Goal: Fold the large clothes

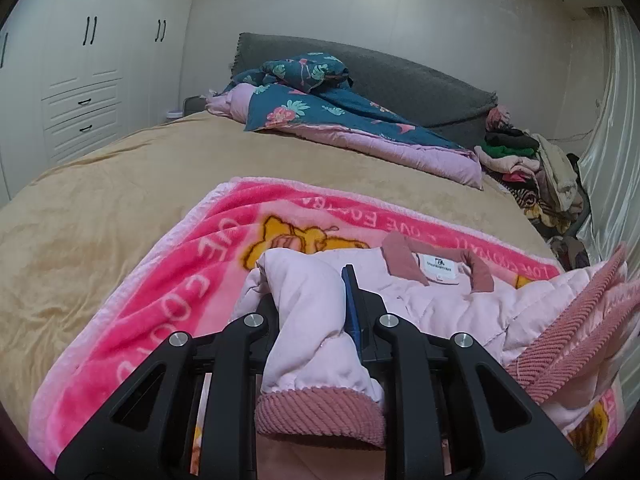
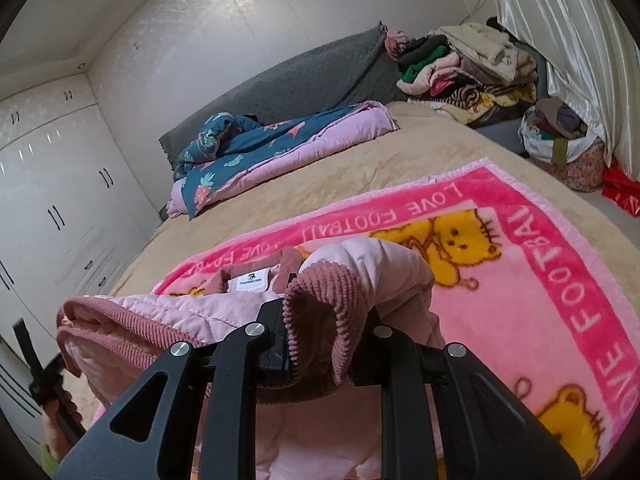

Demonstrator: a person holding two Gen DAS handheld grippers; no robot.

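A pale pink quilted jacket (image 1: pixel 448 300) with dusty-rose corduroy collar and cuffs lies on a pink bear-print blanket (image 1: pixel 168 280) spread over the bed. My left gripper (image 1: pixel 316 300) is shut on one of the jacket's sleeves (image 1: pixel 308 320), whose ribbed cuff (image 1: pixel 320 416) hangs back toward the camera. In the right wrist view my right gripper (image 2: pixel 324 316) is shut on the other sleeve (image 2: pixel 372 264), the cuff (image 2: pixel 324 300) bunched between the jaws. The jacket's body (image 2: pixel 180 312) and white neck label (image 2: pixel 250 280) lie to the left of it. The fingertips are mostly hidden by cloth.
The tan bed cover (image 1: pixel 120 184) stretches beyond the blanket (image 2: pixel 540 300). A folded teal floral quilt (image 1: pixel 340 120) lies against the grey headboard (image 1: pixel 400 76). Piled clothes (image 1: pixel 532 168) and bags (image 2: pixel 560 140) crowd the right side by the curtain. White wardrobes (image 1: pixel 80 80) stand left.
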